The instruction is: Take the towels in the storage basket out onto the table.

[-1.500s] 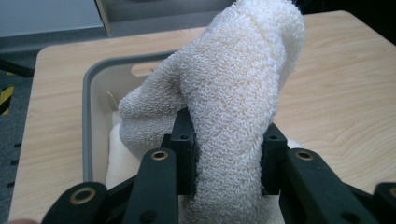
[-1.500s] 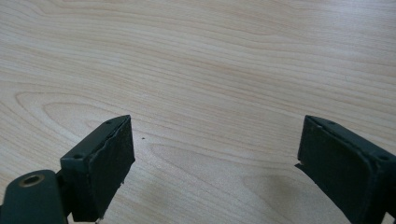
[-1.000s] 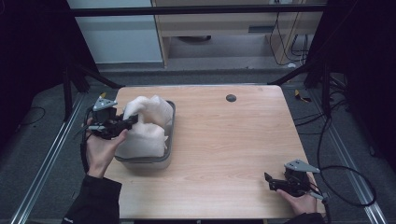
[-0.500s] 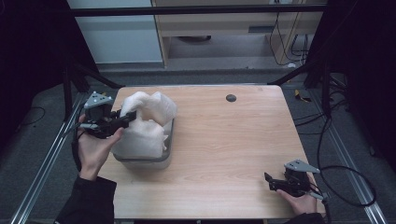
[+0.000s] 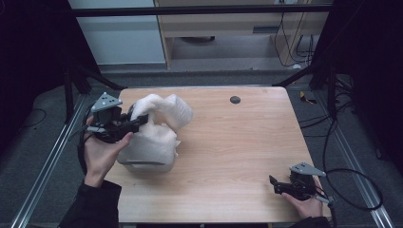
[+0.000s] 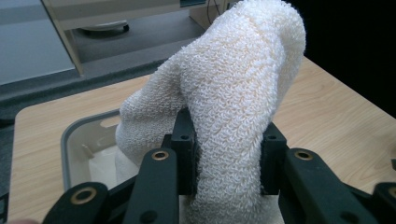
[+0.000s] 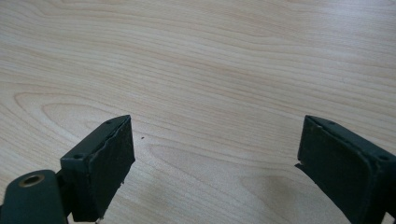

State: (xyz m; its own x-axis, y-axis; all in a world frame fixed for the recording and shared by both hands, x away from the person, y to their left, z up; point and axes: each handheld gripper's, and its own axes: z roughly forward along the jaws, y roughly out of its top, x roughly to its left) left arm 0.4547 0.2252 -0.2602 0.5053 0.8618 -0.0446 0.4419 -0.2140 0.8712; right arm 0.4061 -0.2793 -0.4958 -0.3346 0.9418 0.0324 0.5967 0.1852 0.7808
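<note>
High view above the table (image 5: 237, 156); gripper views close along jaws.

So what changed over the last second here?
The left claw, shut on the white towel, drew back toward the table's left edge and rose, pulling more of the towel out of the grey bin. The right claw stayed open and idle at the near right corner of the table; the bin did not move.
</note>
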